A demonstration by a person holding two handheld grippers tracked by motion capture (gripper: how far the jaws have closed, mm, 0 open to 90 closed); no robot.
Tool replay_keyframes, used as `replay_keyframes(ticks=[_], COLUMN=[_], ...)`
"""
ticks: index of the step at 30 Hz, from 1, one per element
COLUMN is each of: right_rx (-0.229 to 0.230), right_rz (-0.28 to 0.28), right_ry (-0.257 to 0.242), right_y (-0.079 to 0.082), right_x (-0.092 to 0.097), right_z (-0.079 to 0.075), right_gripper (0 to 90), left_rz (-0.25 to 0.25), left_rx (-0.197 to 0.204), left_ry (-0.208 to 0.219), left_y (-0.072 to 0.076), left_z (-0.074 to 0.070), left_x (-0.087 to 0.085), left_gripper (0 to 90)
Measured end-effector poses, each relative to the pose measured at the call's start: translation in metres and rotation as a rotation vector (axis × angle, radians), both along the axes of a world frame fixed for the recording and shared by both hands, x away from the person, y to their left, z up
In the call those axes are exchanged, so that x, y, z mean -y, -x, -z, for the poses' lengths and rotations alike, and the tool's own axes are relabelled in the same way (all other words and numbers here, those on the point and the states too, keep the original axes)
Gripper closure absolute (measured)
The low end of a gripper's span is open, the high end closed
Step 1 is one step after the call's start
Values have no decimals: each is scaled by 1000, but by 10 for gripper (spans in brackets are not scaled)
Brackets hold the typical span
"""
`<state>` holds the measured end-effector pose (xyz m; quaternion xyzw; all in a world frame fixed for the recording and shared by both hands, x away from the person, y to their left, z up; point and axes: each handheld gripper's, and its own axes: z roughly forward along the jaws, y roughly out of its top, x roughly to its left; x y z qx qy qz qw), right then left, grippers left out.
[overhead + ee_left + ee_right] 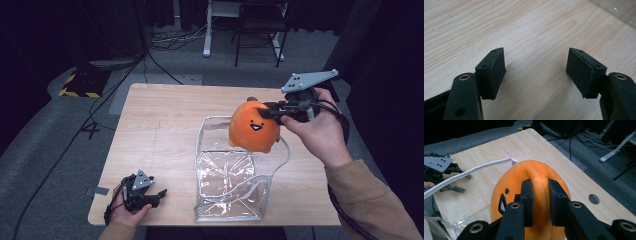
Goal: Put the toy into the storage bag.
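Observation:
An orange plush toy (253,127) with a black smiling face hangs over the far right corner of a clear plastic bag (231,172) with a white rim. My right gripper (274,111) is shut on a fold of the plush toy (536,185), pinching it between both jaws. My left gripper (157,194) rests low at the table's near left corner, open and holding nothing; in the left gripper view its pads (495,71) stand wide apart over bare wood. The left gripper (441,173) also shows far off in the right gripper view.
The light wooden table (160,125) has a round hole (594,199) near one edge. The bag's white rim (471,171) crosses the right gripper view. Beyond the table lie cables, a desk leg and a chair on grey floor.

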<state>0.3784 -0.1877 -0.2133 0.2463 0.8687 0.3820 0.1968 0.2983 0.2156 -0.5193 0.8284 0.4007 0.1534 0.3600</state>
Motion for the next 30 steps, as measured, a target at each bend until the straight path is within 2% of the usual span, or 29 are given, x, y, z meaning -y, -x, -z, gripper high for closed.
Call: replay_keyframes(ticks=[9, 19, 30], right_rx=[-47, -86, -128], right_rz=[-58, -105, -133], right_ry=[41, 31, 65], right_y=[-7, -14, -16], right_x=[-32, -58, -76], right_z=[25, 51, 79], right_gripper=[759, 759, 759], left_rz=[0, 2, 0], left_rx=[0, 3, 3], left_ry=[1, 0, 2], left_y=[0, -1, -1], left_z=[0, 0, 0], left_x=[0, 0, 0], left_gripper=[320, 319, 319])
